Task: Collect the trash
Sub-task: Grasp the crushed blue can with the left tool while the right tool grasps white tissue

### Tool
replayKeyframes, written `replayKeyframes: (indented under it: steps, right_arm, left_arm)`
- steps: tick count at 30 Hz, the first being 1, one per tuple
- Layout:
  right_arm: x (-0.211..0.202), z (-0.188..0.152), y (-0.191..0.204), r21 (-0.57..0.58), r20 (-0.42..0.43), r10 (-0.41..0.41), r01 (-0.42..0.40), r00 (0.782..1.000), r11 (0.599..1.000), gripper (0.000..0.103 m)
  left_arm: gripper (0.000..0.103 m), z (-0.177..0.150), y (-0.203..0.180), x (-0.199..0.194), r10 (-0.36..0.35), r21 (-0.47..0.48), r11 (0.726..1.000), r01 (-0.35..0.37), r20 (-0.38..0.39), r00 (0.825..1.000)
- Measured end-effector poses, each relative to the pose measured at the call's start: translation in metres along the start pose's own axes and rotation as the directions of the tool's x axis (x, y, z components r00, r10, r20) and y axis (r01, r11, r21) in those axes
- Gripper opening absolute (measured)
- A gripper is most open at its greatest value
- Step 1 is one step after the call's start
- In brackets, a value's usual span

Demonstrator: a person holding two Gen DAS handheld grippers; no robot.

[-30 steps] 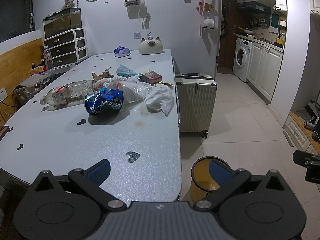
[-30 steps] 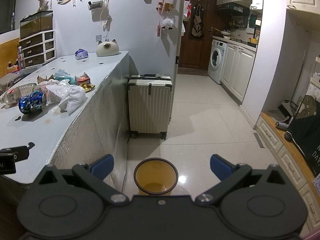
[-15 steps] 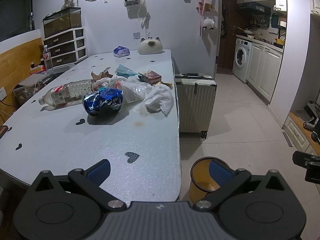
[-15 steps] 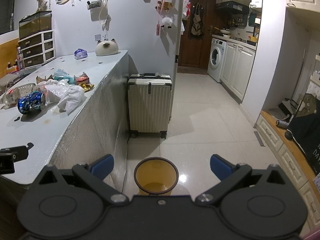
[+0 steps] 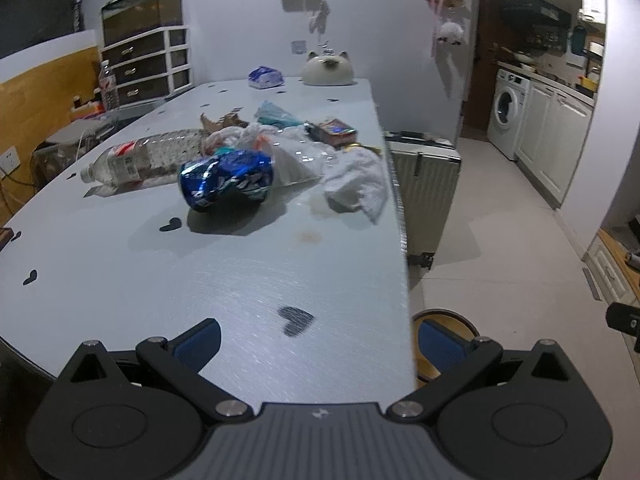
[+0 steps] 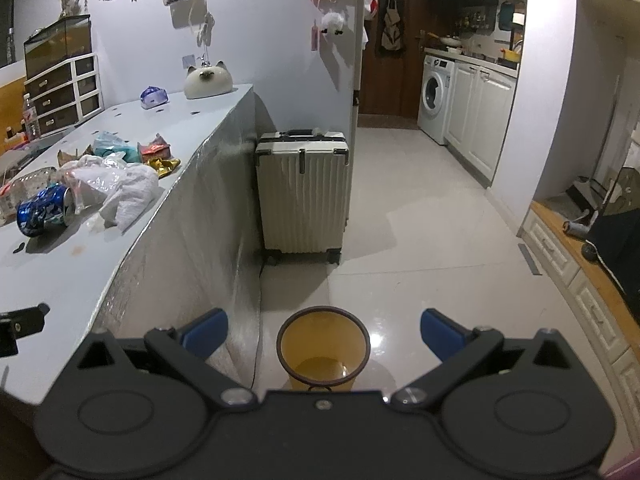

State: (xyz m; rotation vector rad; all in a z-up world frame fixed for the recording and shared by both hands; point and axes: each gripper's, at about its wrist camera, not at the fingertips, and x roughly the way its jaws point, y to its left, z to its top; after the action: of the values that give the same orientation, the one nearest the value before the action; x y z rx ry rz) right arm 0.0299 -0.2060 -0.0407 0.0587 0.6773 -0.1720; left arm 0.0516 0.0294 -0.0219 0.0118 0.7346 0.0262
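Observation:
Trash lies in a heap on the grey table: a crushed blue can, a clear plastic bottle on its side, a clear plastic bag, a white crumpled tissue and small wrappers. My left gripper hovers open over the table's near end, well short of the can. My right gripper is open above the floor, right over a yellow bin with nothing visible in it. The can and tissue appear far left in the right wrist view.
A white suitcase stands against the table's side beyond the bin. A cat-shaped ornament and a blue packet sit at the table's far end. Drawers stand left; a washing machine and cabinets at right.
My left gripper has moved forward over the table, so the can and the heap look nearer. The right gripper has stayed over the bin, with its view tilted slightly.

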Motion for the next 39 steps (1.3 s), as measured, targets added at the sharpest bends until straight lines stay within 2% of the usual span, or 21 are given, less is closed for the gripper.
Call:
replayKeyframes:
  steps: [10, 16, 21, 24, 29, 32, 34, 36, 39]
  right_arm:
    - [0.05, 0.035, 0.045, -0.046, 0.001, 0.047, -0.047, 0.999, 0.998, 0.103]
    - [0.078, 0.065, 0.085, -0.095, 0.044, 0.111, -0.106, 0.993, 0.99, 0.103]
    - [0.1, 0.089, 0.12, -0.121, 0.091, 0.202, -0.19, 0.975, 0.974, 0.103]
    - [0.109, 0.101, 0.138, -0.137, 0.141, 0.276, -0.257, 0.951, 0.956, 0.103]
    - [0.136, 0.115, 0.163, -0.091, 0.157, 0.355, -0.344, 0.922, 0.934, 0.103]
    - [0.152, 0.118, 0.176, -0.066, 0.137, 0.4, -0.395, 0.906, 0.916, 0.103]
    - [0.162, 0.118, 0.183, -0.04, 0.111, 0.396, -0.394, 0.912, 0.918, 0.101]
    - [0.17, 0.118, 0.19, -0.03, 0.089, 0.406, -0.405, 0.91, 0.914, 0.087]
    - [0.183, 0.115, 0.198, -0.019, 0.049, 0.415, -0.415, 0.908, 0.91, 0.077]
  left_arm:
    - [0.103, 0.019, 0.046, 0.046, 0.077, -0.079, 0.994, -0.079, -0.034, 0.996]
    - [0.103, 0.031, 0.078, 0.067, 0.131, -0.126, 0.983, -0.136, -0.048, 0.99]
    - [0.103, 0.039, 0.099, 0.077, 0.163, -0.142, 0.976, -0.163, -0.01, 0.987]
    - [0.103, 0.043, 0.109, 0.08, 0.166, -0.131, 0.978, -0.161, 0.028, 0.986]
    - [0.103, 0.051, 0.121, 0.079, 0.145, -0.061, 0.988, -0.141, 0.071, 0.987]
    - [0.103, 0.053, 0.124, 0.075, 0.096, -0.005, 0.995, -0.096, 0.11, 0.989]
    - [0.103, 0.054, 0.122, 0.073, 0.067, 0.057, 0.996, -0.075, 0.133, 0.989]
    - [0.103, 0.056, 0.118, 0.074, 0.043, 0.13, 0.99, -0.061, 0.14, 0.989]
    - [0.103, 0.057, 0.112, 0.075, 0.03, 0.216, 0.974, -0.065, 0.164, 0.986]
